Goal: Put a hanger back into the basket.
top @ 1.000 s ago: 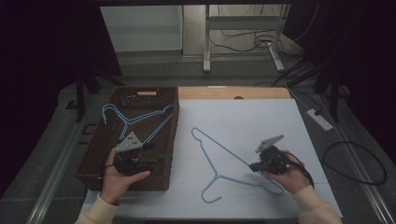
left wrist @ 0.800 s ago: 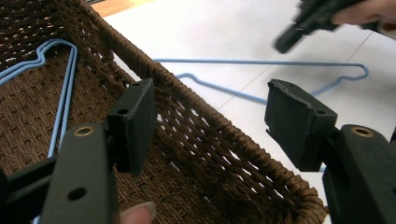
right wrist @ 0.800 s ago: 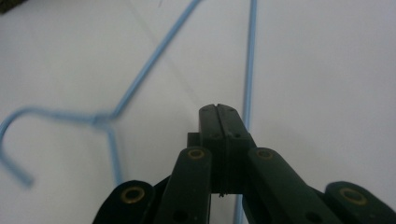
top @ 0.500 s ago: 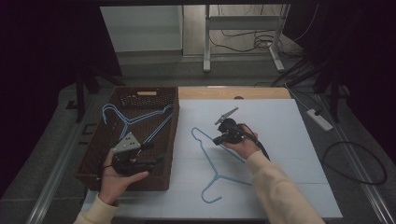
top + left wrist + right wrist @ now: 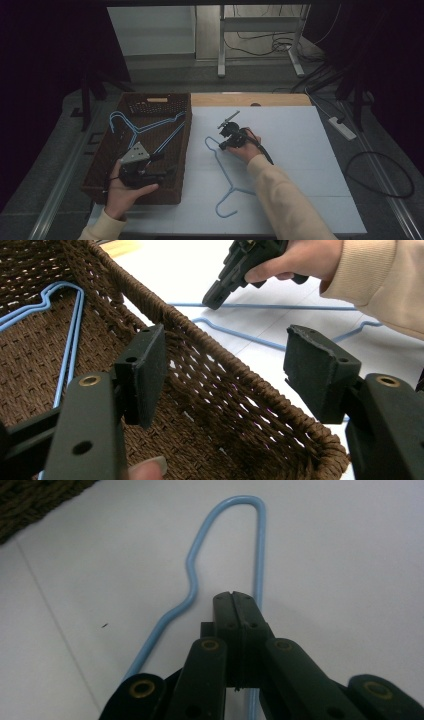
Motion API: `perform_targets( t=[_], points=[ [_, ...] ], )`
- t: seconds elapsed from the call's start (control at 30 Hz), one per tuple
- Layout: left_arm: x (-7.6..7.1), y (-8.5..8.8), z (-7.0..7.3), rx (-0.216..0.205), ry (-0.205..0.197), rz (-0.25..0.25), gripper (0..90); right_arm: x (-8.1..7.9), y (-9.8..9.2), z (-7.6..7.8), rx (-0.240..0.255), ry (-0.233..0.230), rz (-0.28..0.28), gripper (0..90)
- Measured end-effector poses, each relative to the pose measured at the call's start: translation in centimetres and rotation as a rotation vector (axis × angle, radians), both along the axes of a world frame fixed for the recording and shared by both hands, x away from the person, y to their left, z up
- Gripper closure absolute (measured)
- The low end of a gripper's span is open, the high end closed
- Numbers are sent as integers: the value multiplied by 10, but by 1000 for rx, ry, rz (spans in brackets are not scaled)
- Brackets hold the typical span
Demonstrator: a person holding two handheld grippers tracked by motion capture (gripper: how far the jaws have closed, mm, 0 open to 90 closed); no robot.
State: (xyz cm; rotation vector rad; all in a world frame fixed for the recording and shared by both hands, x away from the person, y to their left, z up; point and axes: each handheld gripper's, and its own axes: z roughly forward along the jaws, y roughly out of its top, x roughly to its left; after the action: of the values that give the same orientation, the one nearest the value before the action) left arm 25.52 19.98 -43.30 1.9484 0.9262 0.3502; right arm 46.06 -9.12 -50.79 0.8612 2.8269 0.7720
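meanwhile the right gripper (image 5: pixel 233 596) is sitting with its jaws clenched together, nothing between them, hovering just over the blue hanger (image 5: pixel 223 170) that is lying flat on the white table (image 5: pixel 300 150) beside the wicker basket (image 5: pixel 176 165). the left gripper (image 5: pixel 225 372) is resting released, jaws spread wide above the basket's rim, where two more hangers (image 5: pixel 135 127) are lying.

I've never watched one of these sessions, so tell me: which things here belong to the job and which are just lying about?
In the job:
- light blue wire hanger on the white sheet, under the shut right gripper
- brown woven basket holding light blue hangers
- open left gripper over the basket

Lying about:
- white power strip on the floor
- black cable loop
- metal table legs
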Motion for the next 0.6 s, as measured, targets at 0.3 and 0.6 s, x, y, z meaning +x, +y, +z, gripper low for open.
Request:
perform_targets(
  t=[0.3,0.6],
  points=[
    [0,0,-1,4,5,4,352,7,-10,-2,-9,-13,-40,900],
    [0,0,-2,9,12,8,352,28,-50,0,4,-18,-166,900]
  ],
)
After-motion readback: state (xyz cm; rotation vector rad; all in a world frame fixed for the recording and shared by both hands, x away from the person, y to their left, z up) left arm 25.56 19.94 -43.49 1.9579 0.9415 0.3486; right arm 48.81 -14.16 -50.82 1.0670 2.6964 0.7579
